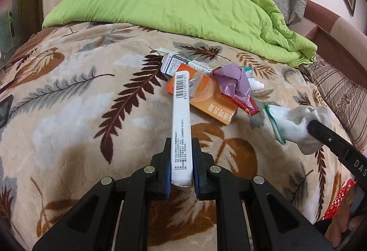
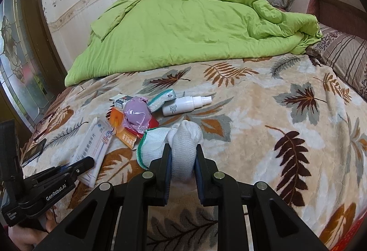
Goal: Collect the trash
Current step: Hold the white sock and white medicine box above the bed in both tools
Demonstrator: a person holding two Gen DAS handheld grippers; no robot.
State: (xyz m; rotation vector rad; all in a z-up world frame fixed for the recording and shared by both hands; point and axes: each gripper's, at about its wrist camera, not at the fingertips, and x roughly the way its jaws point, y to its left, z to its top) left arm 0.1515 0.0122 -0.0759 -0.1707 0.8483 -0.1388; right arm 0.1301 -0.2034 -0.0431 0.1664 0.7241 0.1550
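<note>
Right now the trash sits in a loose heap on a leaf-patterned blanket (image 2: 263,99), just ahead of both grippers. Nearest the left gripper (image 1: 181,157) is a flat white box (image 1: 181,122), long and thin, with a barcode at its far end and small print down its edge. Its far end rests against an orange box (image 1: 206,99) lying flat on the blanket. Just beyond that lie a small blue-and-white carton (image 1: 170,63), a crumpled purple bag (image 1: 234,81) and a red wrapper (image 1: 251,110) poking out below it. A white spray bottle (image 2: 185,104) lies on its side behind the heap, ahead of the right gripper (image 2: 182,159), with a teal-edged packet (image 2: 160,99) touching its base.

The left gripper's jaws are nearly closed and pinch the near end of the white box edge-on between the blue pads. The right gripper's jaws stand slightly apart, clamped on a bunched white sock (image 2: 183,147) with a green-trimmed cuff, held just in front of the heap.

From the left wrist view the bottle is mostly hidden behind the purple bag; only its nozzle shows. The print on the boxes is too small to read. A dark flat object (image 2: 34,151), far to the left of the right gripper at the blanket's edge, is hard to identify. A green quilt (image 2: 183,28) is heaped further back.
</note>
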